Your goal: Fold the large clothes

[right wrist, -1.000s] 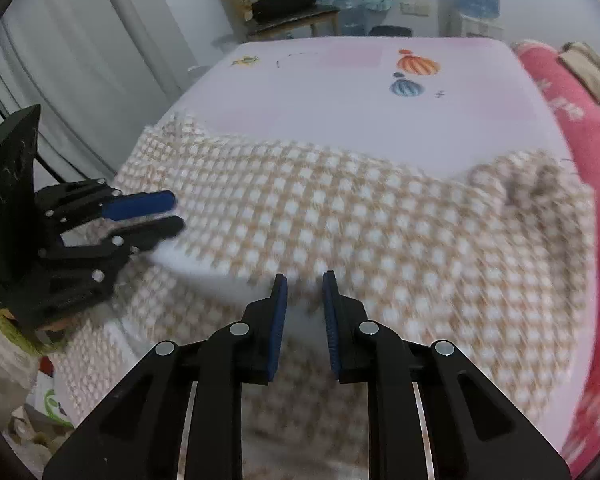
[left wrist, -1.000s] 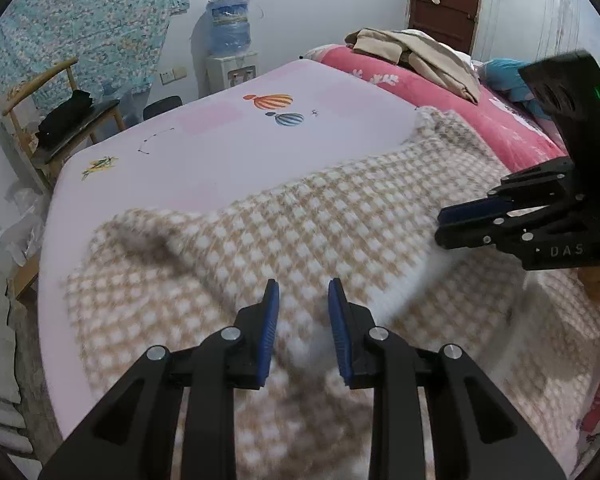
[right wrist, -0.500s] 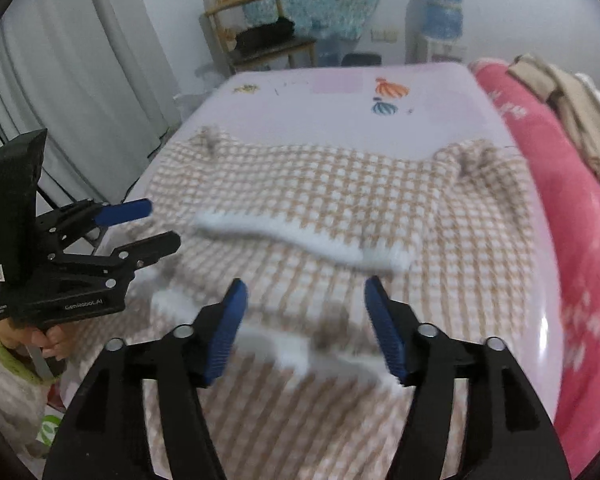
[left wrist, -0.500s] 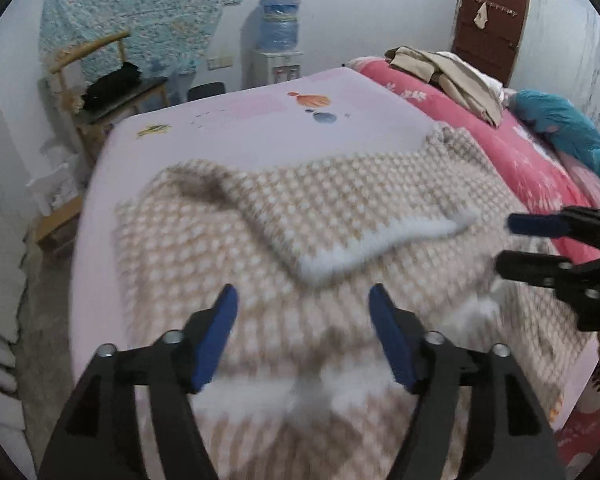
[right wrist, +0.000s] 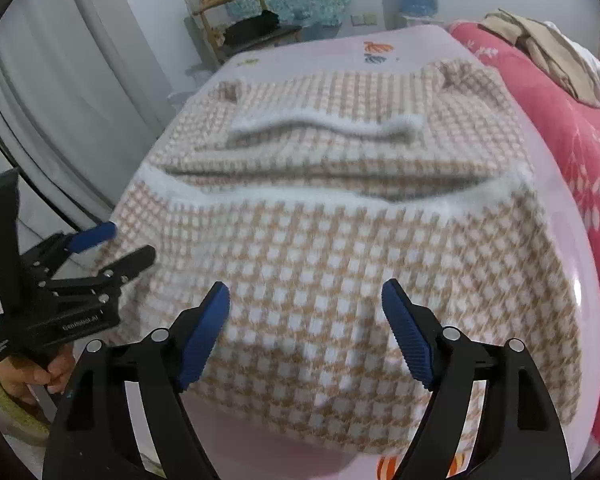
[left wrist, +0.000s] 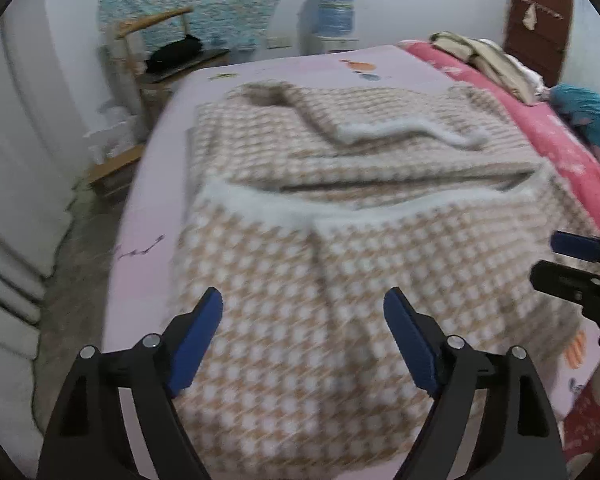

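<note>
I've just let go: both the left gripper [left wrist: 303,334] and right gripper [right wrist: 306,330] have been opening and stand spread and empty, checked sweater [right wrist: 340,240] lies on the bed [right wrist: 300,56], 1 fold done.

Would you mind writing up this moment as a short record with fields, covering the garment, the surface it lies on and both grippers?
garment: tan and white checked sweater, white-edged parts folded over its middle
surface: pink bed sheet
left gripper: jaws have just been opening, wide apart, nothing between the pads
right gripper: jaws have just been opening, wide apart, nothing between the pads
nearby: red blanket beside the sweater, wooden chair past the bed
</note>
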`<state>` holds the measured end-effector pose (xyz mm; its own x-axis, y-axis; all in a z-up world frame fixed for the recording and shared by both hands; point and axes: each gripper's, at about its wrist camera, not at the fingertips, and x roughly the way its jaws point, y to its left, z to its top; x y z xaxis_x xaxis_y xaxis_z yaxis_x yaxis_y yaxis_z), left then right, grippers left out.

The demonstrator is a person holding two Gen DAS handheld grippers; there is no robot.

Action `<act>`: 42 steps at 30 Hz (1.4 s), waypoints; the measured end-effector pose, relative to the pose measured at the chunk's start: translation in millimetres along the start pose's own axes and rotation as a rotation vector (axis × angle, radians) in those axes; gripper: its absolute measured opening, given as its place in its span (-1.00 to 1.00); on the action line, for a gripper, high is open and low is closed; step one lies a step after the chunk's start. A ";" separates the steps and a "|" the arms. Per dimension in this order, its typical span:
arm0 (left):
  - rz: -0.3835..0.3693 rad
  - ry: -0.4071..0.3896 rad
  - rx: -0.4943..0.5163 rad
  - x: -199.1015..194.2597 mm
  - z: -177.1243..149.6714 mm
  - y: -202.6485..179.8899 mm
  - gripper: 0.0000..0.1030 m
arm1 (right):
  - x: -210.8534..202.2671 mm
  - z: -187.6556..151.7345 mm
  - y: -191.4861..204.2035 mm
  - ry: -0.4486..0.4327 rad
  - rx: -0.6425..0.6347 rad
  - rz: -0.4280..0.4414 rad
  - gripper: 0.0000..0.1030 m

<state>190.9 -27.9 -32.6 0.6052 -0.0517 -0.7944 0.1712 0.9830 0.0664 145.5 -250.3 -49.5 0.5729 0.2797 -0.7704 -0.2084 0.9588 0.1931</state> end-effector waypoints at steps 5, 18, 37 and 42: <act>0.035 0.025 -0.019 5.3 -11.0 4.5 0.60 | 11.3 -9.6 2.3 0.021 -0.003 -0.031 0.51; 0.045 0.035 -0.026 14.9 -16.2 4.7 0.72 | 22.7 -18.1 -0.4 0.024 0.026 -0.019 0.79; 0.056 -0.027 0.003 5.2 -17.2 6.9 0.75 | 27.1 -18.4 2.1 0.022 0.021 -0.022 0.84; 0.090 -0.096 0.005 -5.4 -14.6 15.3 0.76 | 27.7 -18.9 2.9 0.022 0.021 -0.022 0.84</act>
<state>178.9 -10.0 -36.1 0.6899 0.0202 -0.7237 0.1162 0.9836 0.1383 145.8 -240.7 -81.8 0.5592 0.2574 -0.7881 -0.1788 0.9657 0.1885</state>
